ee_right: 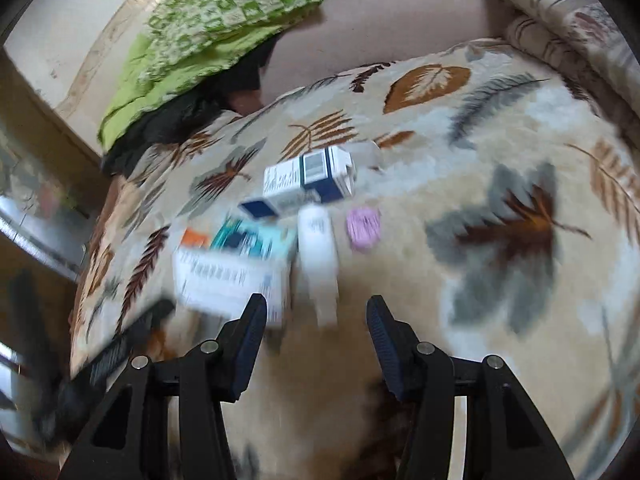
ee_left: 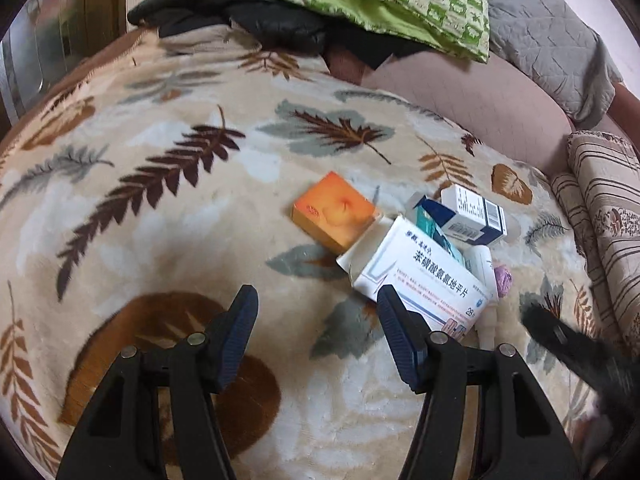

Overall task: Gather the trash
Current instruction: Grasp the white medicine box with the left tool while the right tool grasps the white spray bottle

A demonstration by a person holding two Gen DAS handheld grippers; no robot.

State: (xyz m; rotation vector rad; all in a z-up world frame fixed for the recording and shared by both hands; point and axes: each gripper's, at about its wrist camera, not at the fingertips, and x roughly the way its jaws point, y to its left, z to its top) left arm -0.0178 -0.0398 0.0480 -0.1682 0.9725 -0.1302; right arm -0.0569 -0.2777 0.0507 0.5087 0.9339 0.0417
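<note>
Medicine boxes [ee_left: 424,276] lie mid-blanket [ee_left: 160,208], just beyond the half-open, empty left gripper [ee_left: 316,304]; right gripper [ee_right: 316,312] likewise; one box reads "28".

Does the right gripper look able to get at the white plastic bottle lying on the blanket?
Probably yes: the right gripper is open and empty, and the white plastic bottle lies just ahead of it, uncovered.
</note>
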